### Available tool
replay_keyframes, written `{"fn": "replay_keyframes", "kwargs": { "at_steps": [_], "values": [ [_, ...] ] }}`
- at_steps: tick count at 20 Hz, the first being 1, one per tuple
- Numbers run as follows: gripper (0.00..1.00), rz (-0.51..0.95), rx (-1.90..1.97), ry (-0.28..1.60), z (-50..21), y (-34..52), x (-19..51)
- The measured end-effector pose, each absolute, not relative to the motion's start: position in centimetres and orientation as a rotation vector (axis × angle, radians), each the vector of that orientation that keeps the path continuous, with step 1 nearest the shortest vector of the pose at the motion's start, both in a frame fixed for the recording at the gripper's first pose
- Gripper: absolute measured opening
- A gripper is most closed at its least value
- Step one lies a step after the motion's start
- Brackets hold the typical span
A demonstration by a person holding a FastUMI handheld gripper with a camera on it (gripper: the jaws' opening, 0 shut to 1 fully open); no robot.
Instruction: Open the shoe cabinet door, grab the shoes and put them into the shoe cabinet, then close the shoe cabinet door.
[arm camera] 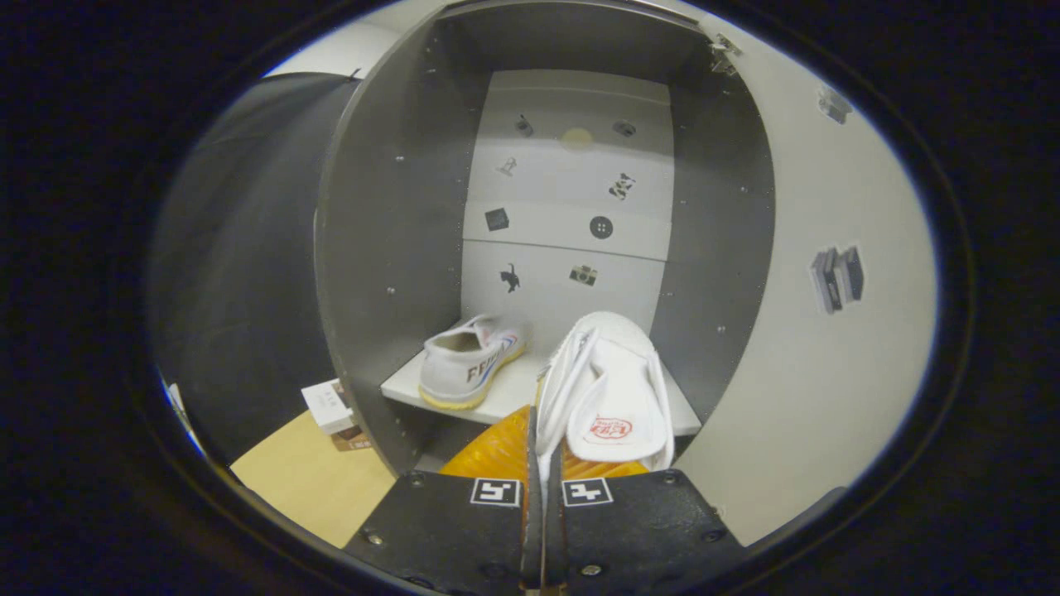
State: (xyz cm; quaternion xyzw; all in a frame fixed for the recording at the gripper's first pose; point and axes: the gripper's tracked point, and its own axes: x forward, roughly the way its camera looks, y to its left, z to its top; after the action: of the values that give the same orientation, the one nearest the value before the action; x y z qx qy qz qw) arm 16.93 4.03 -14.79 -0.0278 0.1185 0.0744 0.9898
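While the grey shoe cabinet (389,248) is standing open, its lower part is lying out of sight behind the gripper (544,463) body, so how many shelves are sitting below the white shelf board (513,389) cannot be told. Small dark stickers (601,227) are dotting the pale back panel (571,240), too small to make out clearly. The white cabinet door (820,348) is swinging wide to the right, with a hinge (724,51) showing at its top corner.

One white canvas shoe with a yellowish sole (469,362) is already resting on the shelf, heel toward the camera, near the left wall. The second white canvas shoe (609,389) is hanging just ahead of the fingers, its opening and insole (bearing a red stamp) facing the camera and its toe pointing into the cabinet above the shelf's right side. The fingers are pressing nearly together, pinching the left side wall of this shoe between them. A small white box (327,406) is sitting on the tan floor (315,480) outside the cabinet's left wall.
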Motion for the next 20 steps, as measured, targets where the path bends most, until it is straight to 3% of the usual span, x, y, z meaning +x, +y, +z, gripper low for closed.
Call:
{"fn": "replay_keyframes", "kwargs": {
  "at_steps": [8,20],
  "values": [
    [0.05,0.147,-0.085,0.21,-11.0,4.5,26.5],
    [0.05,0.134,-0.044,0.362,-16.2,5.6,34.4]
  ]
}}
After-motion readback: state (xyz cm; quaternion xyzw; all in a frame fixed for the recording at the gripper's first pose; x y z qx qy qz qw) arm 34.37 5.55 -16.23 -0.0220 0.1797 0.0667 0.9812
